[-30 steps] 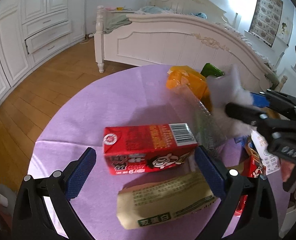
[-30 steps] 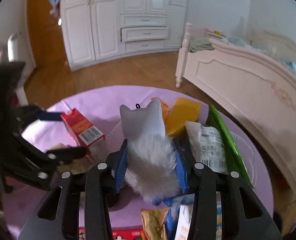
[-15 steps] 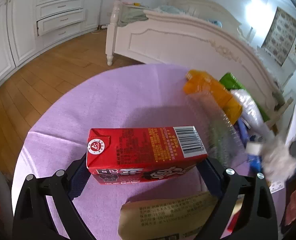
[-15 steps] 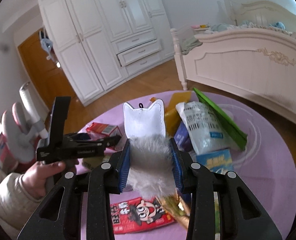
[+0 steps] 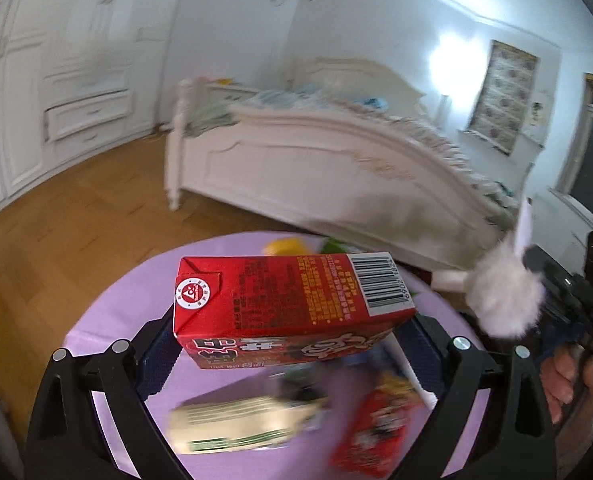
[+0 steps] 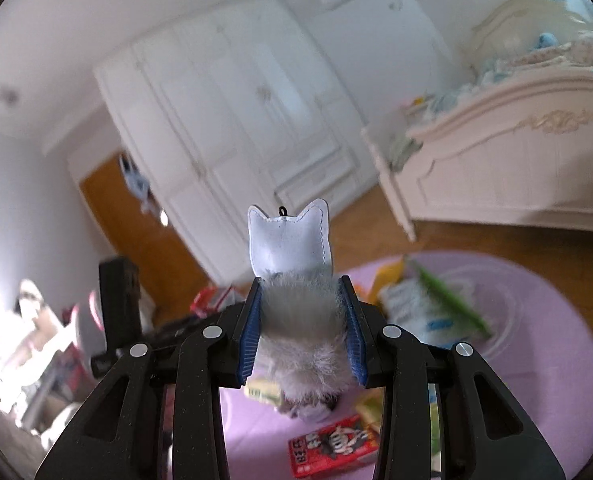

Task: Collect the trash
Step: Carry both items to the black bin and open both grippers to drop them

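- I'm in a bedroom, at a round table under a purple cloth, a white bed beyond it.
- My left gripper clamps the red drink carton by its two ends, clear above the table. It looks light and stiff; too hard a squeeze would likely crumple it.
- My right gripper pinches a soft furry cat-shaped toy at its fluffy base.
- More wrappers lie below.

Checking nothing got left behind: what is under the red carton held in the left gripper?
Under the red carton lies the purple tablecloth, with a beige packet and a red wrapper nearer the camera. Whatever sits directly beneath the carton is hidden.
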{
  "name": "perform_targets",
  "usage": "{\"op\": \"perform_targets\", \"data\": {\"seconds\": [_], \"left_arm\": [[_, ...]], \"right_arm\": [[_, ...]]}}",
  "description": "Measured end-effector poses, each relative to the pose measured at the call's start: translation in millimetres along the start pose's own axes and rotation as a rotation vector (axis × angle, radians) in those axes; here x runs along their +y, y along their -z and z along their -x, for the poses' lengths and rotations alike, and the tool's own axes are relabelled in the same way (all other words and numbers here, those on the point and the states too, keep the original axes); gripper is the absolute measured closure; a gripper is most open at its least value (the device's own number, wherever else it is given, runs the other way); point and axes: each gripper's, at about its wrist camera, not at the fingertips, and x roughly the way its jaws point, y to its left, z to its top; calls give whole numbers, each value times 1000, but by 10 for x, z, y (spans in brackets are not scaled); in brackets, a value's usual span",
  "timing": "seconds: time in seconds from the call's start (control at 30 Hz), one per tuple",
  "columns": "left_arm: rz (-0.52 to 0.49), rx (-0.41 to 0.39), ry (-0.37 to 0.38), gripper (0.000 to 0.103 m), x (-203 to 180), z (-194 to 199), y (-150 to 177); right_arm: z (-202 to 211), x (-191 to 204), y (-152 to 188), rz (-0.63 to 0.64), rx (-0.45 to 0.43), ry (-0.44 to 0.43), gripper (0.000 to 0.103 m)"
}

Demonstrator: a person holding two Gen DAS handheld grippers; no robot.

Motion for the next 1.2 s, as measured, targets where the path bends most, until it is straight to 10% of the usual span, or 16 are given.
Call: {"op": "perform_targets", "data": {"seconds": [0.53, 1.2], "left_arm": [[-243, 223, 352, 9, -2166, -1287, 326], [-406, 448, 422, 9, -3303, -2288, 759]], "right_arm": [[1619, -1800, 607, -333, -135, 448, 66], [1688, -2970, 1546, -616, -23, 562, 66]]}}
